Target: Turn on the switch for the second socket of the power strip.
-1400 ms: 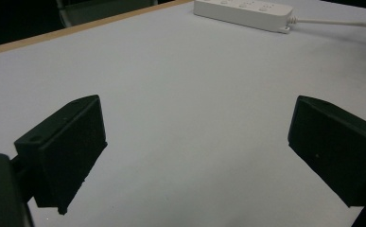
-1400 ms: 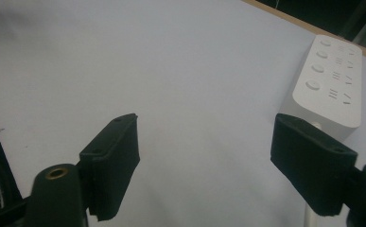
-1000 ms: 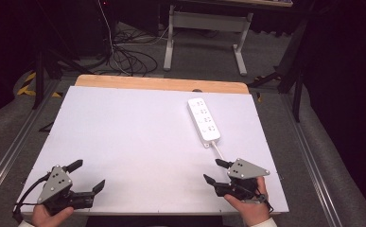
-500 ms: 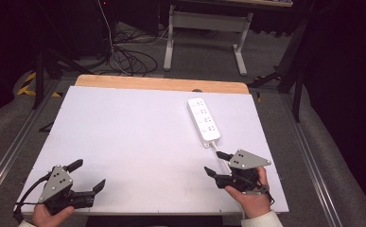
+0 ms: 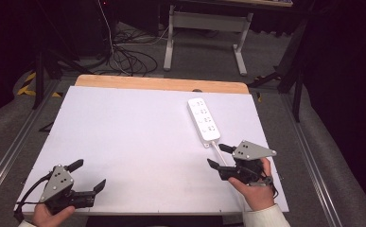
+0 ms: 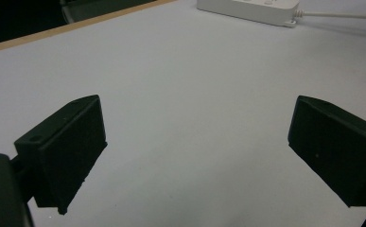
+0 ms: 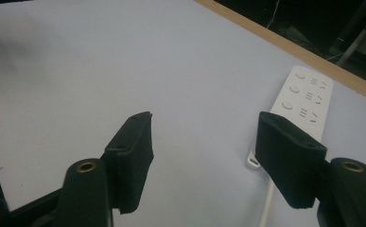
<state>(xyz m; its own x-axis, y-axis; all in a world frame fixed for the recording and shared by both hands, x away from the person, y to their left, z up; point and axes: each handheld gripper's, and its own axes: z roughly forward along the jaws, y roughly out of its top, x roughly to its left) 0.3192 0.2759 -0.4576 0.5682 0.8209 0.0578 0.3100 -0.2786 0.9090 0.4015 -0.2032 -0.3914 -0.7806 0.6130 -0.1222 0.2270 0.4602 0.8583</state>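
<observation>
Both grippers, left (image 5: 88,175) and right (image 5: 220,155), gape wide, empty, over the white table (image 5: 133,137); a power strip (image 5: 203,119) lies just ahead of the right one, dark room beyond.

We see a white bench (image 5: 138,137) edged with a pale wood strip along its far side, a white power strip (image 5: 203,120) (its cord (image 5: 217,152) white too), and each hand-held gripper black with a grey plate: left (image 5: 88,175), right (image 5: 219,156).
</observation>
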